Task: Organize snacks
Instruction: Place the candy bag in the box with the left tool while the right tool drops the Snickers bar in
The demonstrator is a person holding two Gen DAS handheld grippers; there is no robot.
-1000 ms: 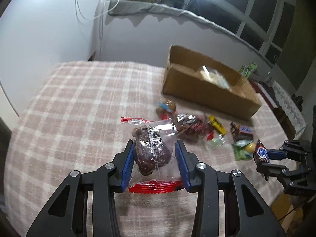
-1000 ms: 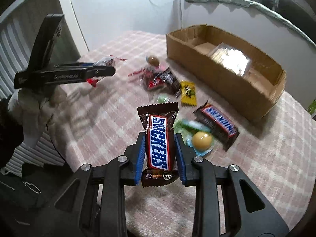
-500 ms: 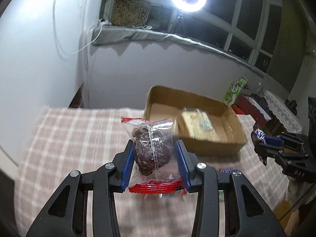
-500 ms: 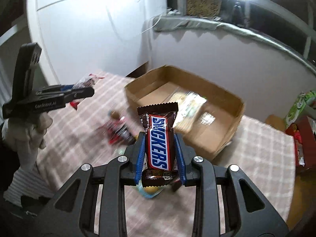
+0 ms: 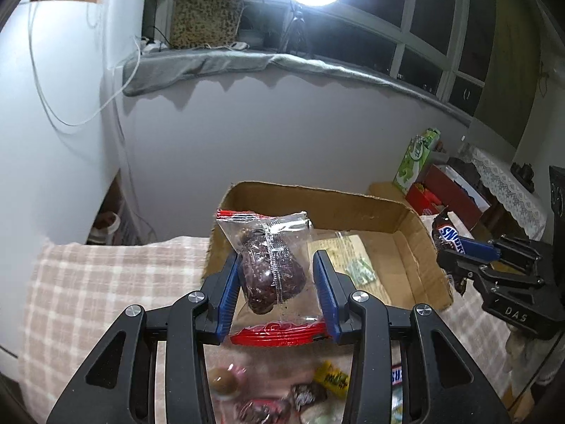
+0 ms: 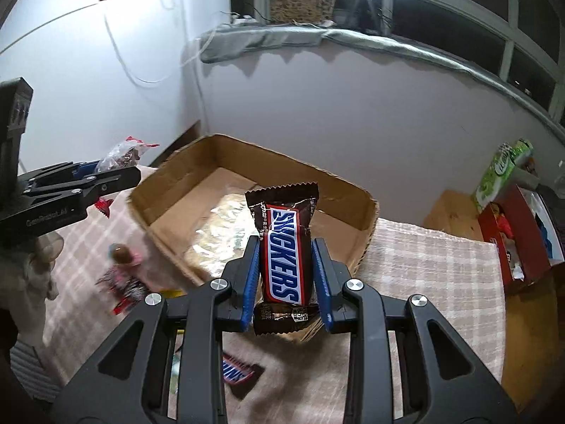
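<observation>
My left gripper [image 5: 275,275] is shut on a clear packet of dark dried fruit [image 5: 270,265] with red ends, held in the air at the near left end of the open cardboard box [image 5: 406,222]. My right gripper [image 6: 284,261] is shut on a Snickers bar [image 6: 284,254], held above the box's [image 6: 169,180] near right wall. Each gripper shows in the other's view: the right one [image 5: 462,243] at the box's right end, the left one [image 6: 106,173] at its left end. A clear snack bag [image 6: 226,219] lies inside the box.
Loose snacks lie on the checked tablecloth [image 5: 88,282] below the grippers: a round chocolate [image 5: 222,381], a yellow packet [image 5: 332,378], a dark wrapper [image 5: 307,394], another Snickers [image 6: 240,371]. A green carton [image 5: 416,162] and a red box [image 6: 512,236] stand to the right beyond the table.
Both grippers have risen and moved forward from the loose snacks to the box, each still holding its snack.
</observation>
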